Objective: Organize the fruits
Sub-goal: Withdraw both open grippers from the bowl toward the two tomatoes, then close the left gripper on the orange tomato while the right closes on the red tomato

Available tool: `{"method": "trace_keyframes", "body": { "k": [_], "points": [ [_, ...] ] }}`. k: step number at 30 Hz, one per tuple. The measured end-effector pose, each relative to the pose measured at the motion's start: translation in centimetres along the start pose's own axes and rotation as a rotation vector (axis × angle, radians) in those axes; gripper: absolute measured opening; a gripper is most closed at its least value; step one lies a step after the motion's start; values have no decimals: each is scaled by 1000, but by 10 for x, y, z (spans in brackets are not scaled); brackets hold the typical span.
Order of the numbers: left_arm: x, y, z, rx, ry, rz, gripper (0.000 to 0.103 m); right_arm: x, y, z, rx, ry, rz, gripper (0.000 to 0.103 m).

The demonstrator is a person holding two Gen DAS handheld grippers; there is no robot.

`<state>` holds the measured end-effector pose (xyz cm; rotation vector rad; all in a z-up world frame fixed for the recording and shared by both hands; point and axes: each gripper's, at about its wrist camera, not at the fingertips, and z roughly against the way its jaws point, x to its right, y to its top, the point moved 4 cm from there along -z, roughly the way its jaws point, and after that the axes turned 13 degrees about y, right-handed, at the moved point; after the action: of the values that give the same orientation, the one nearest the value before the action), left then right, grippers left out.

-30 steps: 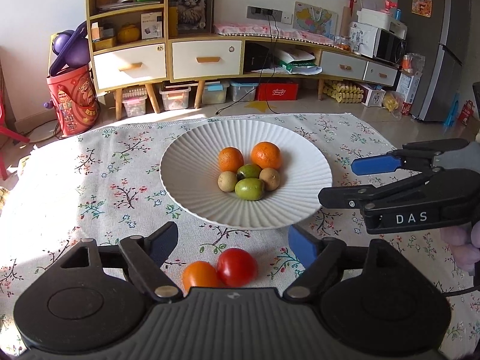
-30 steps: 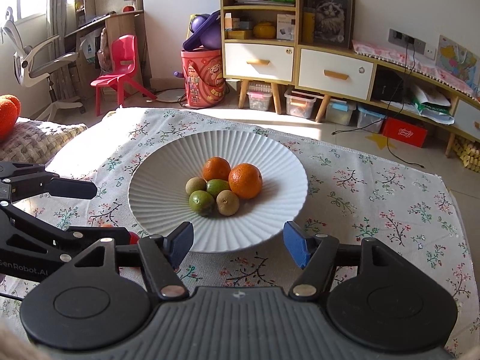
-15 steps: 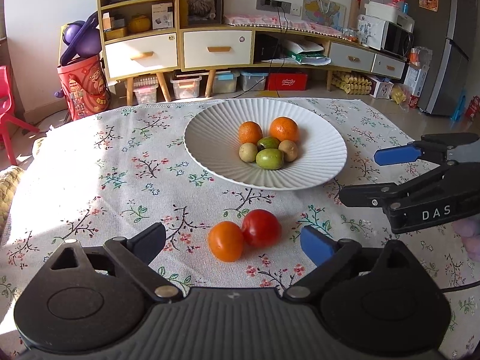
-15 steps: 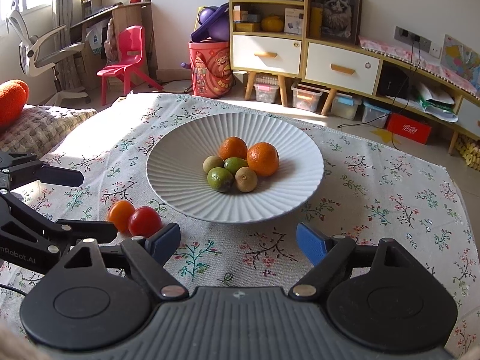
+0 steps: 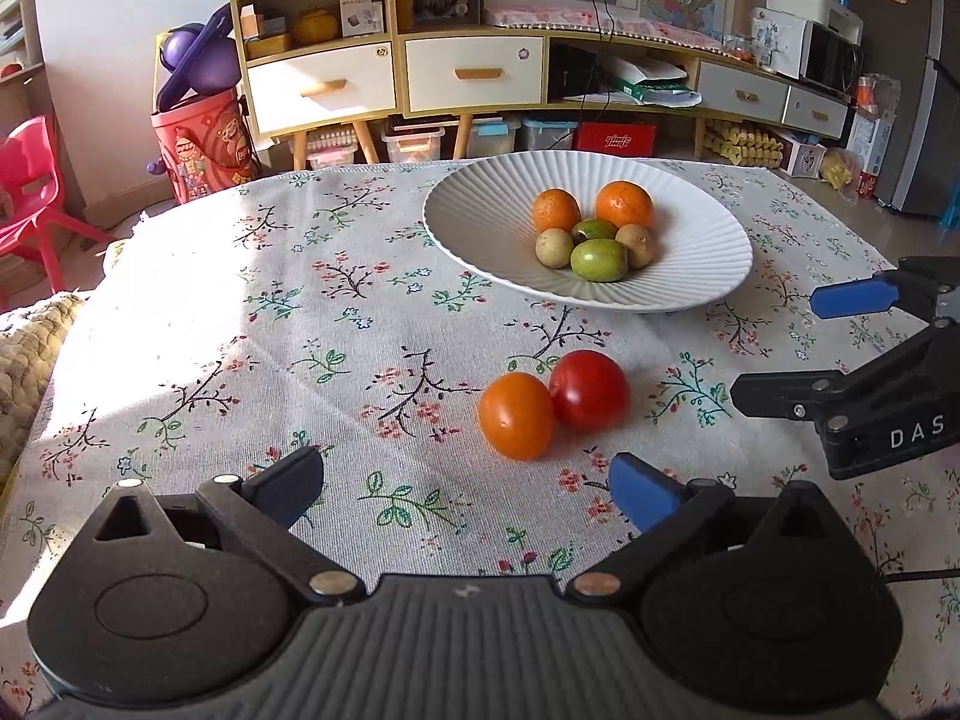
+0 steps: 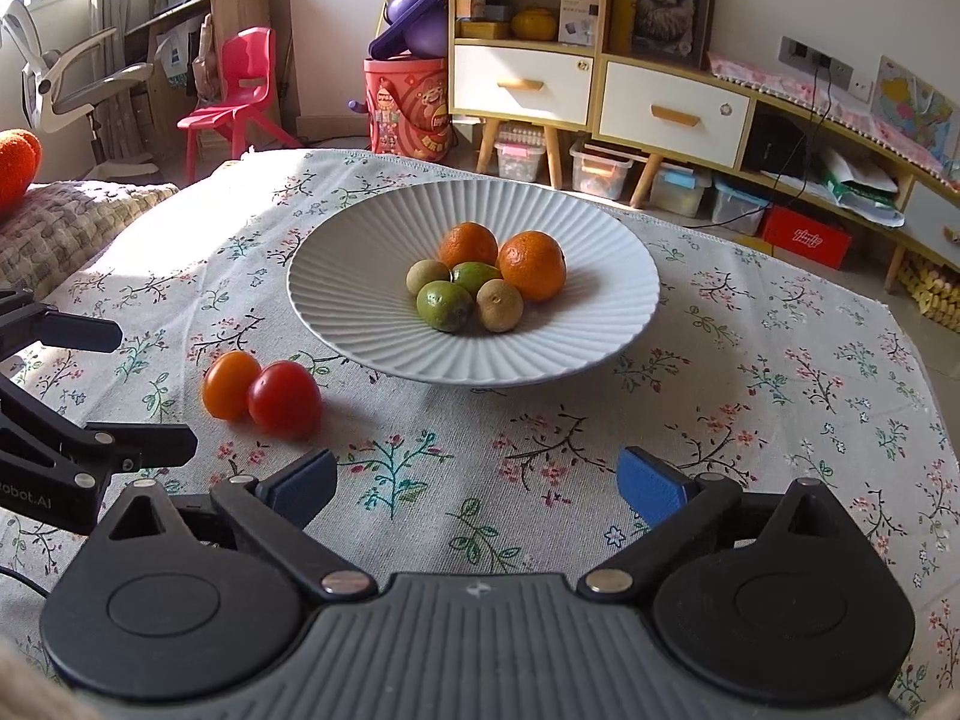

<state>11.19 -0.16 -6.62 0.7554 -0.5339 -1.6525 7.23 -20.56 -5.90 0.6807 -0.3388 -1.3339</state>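
A white ribbed plate [image 5: 714, 240] [image 6: 624, 312] on the floral tablecloth holds two oranges [image 5: 624, 204] [image 6: 532, 264], two green fruits [image 5: 599, 259] [image 6: 444, 304] and two small brown fruits [image 5: 553, 247] [image 6: 499, 313]. An orange tomato [image 5: 516, 415] [image 6: 230, 384] and a red tomato [image 5: 589, 390] [image 6: 284, 399] lie touching on the cloth in front of the plate. My left gripper [image 5: 465, 489] is open and empty, just short of the tomatoes. My right gripper [image 6: 477, 483] is open and empty, to the right of them; it also shows in the left wrist view [image 5: 792, 348].
The floral tablecloth [image 5: 270, 324] covers the table. A woven cushion [image 6: 66, 222] lies off its left edge. Beyond the table are a red chair [image 6: 237, 96], a red bucket [image 5: 201, 141] and a shelf unit with drawers [image 5: 408, 72].
Both grippers have drawn back from the plate toward the near side of the table, bringing the two tomatoes into fuller view ahead of the left gripper. The fruits have not moved.
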Motion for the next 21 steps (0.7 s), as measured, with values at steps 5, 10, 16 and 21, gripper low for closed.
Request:
{"method": "trace_keyframes", "body": {
  "k": [5, 10, 16, 21],
  "points": [
    [-1, -8, -11, -16, 31, 24, 92, -2, -6, -4, -8, -17, 7, 102],
    [0, -14, -19, -11, 55, 47, 92, -6, -11, -12, -12, -38, 6, 102],
    [3, -10, -22, 10, 60, 70, 88, -11, -14, -22, -28, -49, 13, 102],
    [8, -3, -22, 32, 37, 56, 68, -14, -12, -23, -28, -45, 12, 102]
  ]
}}
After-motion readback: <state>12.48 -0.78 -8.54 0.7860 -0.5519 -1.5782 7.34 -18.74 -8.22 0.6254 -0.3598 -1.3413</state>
